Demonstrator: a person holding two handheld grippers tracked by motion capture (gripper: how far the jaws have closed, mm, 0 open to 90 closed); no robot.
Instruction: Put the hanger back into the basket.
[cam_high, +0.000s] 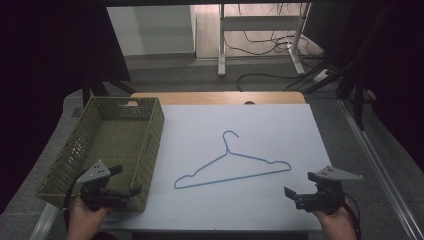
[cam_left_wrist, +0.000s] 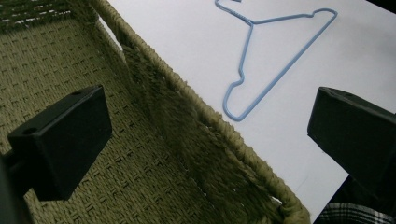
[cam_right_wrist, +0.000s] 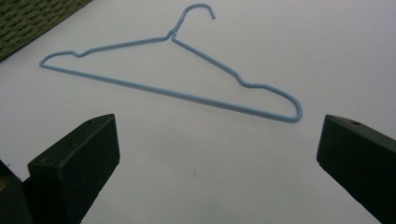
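Blue hanger (cam_high: 233, 162) flat mid-table (cam_high: 280, 130), hook pointing away, bare white surface open on every side. Olive basket (cam_high: 155, 130) along the left edge, its near corner under the left gripper (cam_high: 127, 180), jaws spread, nothing held. Right gripper (cam_high: 300, 185) near the front-right edge, jaws released, well apart from the hanger.
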